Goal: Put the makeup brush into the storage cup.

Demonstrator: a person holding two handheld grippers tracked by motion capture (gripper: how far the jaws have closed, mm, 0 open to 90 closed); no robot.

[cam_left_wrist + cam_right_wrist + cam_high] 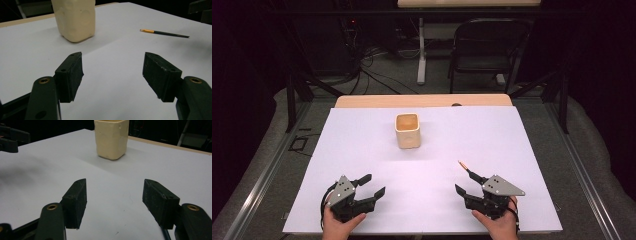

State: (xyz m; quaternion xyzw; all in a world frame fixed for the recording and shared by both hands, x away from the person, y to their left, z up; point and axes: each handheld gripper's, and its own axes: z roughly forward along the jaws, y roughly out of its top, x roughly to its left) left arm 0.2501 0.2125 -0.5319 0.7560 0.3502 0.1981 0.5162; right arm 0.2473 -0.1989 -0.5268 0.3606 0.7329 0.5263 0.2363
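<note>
A cream square cup point(407, 131) stands upright on the white sheet point(362, 145) past the table's middle. A thin brush point(468, 170) with a dark handle and a gold ferrule lies flat near the front right. Its handle end runs under my right gripper point(468, 184), which is open and holds nothing. My left gripper point(376, 183) rests at the front left, open and empty. In the left gripper view the cup point(75, 20) is ahead and the brush point(165, 33) lies off to the right of the gripper point(112, 72). The right gripper view has the cup point(111, 138) straight ahead of the gripper point(115, 200).
The sheet covers a wooden table whose far edge point(422, 101) shows beyond it. Behind the table stand a black folding chair point(487, 47), a white table leg point(421, 50) and cables on the floor. Metal rails run along both sides.
</note>
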